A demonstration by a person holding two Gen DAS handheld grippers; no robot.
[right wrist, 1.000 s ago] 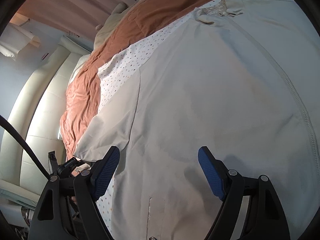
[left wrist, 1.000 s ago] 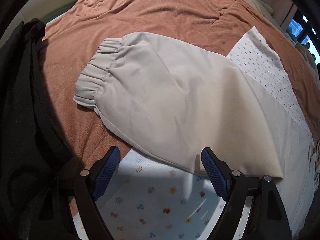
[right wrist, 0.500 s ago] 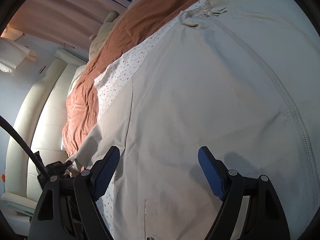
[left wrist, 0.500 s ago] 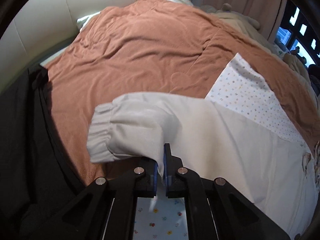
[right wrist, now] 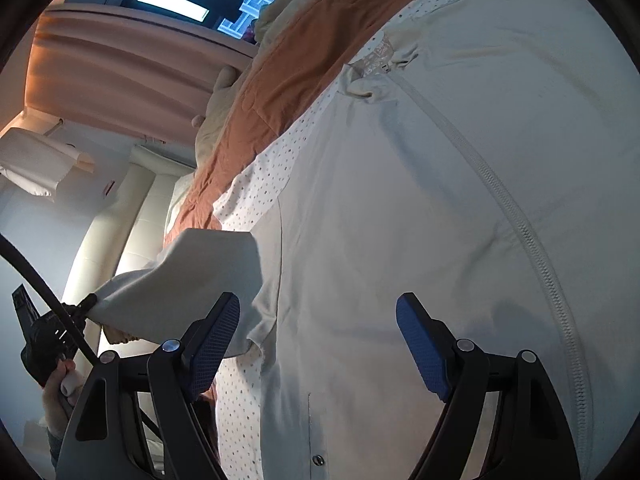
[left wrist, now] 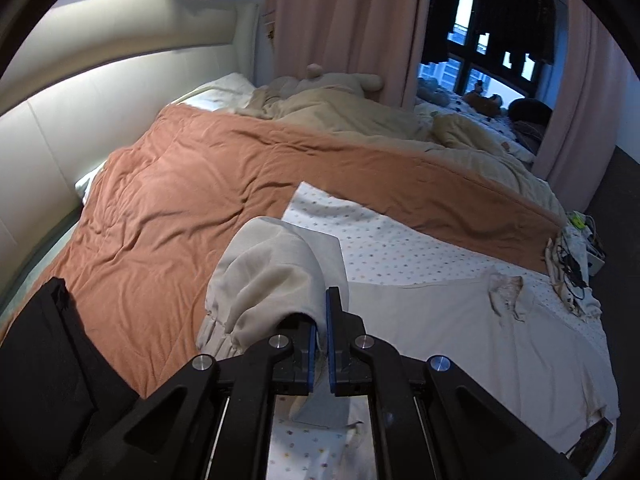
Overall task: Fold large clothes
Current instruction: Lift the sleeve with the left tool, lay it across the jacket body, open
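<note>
Left tongs (left wrist: 319, 336) are clamped tight on the pale beige sleeve (left wrist: 276, 276) of the big zip-front jacket (right wrist: 420, 208), holding it up off the bed with the gathered elastic cuff (left wrist: 218, 326) drooping at about 9 o'clock from the pads. Right tongs (right wrist: 318, 344) are wide open with nothing between them, hovering over the jacket's front; the zipper (right wrist: 532, 248) runs off toward 1 o'clock. The jacket lies flat on a white dotted sheet (left wrist: 384, 240) over the rust-orange quilt (left wrist: 192, 184). Looks like the sleeve-fold step: next I'd guess the sleeve gets carried across toward the zipper and laid flat, maybe with the right tongs pinning the body.
</note>
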